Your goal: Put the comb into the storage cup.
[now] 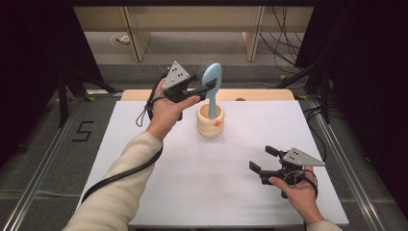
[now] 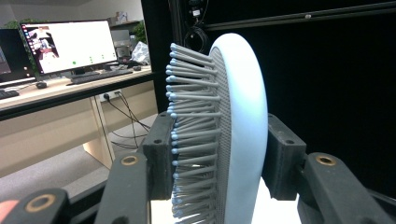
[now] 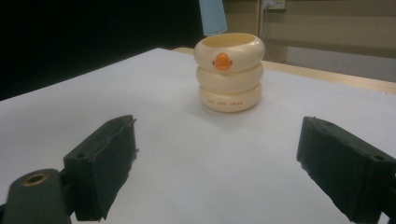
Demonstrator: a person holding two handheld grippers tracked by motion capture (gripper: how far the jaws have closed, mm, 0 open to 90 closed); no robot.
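Left tool (image 1: pixel 208 86) is pinching the one light blue hairbrush (image 1: pixel 212 77) at its head, one jaw in the bristles and one on the back. Brush stands upright with its handle down in the single cream holder (image 1: pixel 210 120), the stacked-ring one with an orange spot, near the far middle of the white surface (image 1: pixel 192 178). My left forearm reaches forward, hand raised. Right tool (image 1: pixel 261 160) sits low near the right front, jaws spread wide, pointing at the holder.
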